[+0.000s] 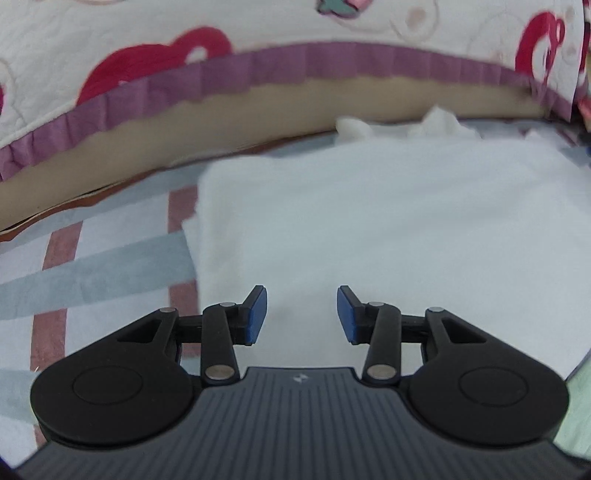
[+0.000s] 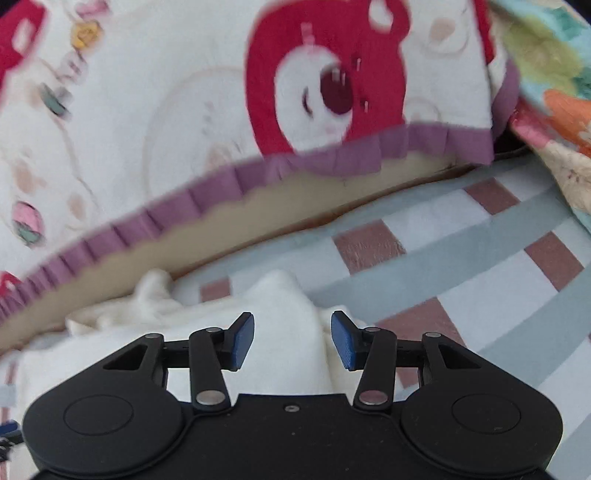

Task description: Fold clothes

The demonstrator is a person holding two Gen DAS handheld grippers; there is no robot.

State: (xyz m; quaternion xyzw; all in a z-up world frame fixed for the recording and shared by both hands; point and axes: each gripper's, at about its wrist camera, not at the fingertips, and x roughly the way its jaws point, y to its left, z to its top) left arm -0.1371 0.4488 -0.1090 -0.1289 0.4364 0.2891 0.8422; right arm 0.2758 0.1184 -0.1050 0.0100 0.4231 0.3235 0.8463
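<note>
White cloth [image 1: 369,229], a partly folded garment, lies flat on the checked bed sheet [image 1: 92,266], w/ its far edge bunched up near the tan strip under the bear-print quilt [image 1: 221,29].

Left hand-held gripper [image 1: 301,314]: jaws partway apart, nothing btwn the blue pads [image 1: 256,314], hovering right over the near part of the cloth. Cloth spreads fwd and to the right of it; the straight folded edge runs along the left side, away from the camera, so the long axis looks roughly fwd-back in this view.

Right hand-held gripper [image 2: 291,339]: jaws apart, holding nothing. A raised ridge of the same cloth [image 2: 284,325] sits in line w/ the gap btwn its pads, but pads aren't pressing it. Cloth here lies mostly to the left and below; bare sheet [image 2: 480,277] to the right.

Judgement: both are close, but the right one is nearer a graspable bit (that rumpled far corner); the left sits over flat fabric, w/ the folded edge just to its left as the likely pick-up point for the next fold.
</note>
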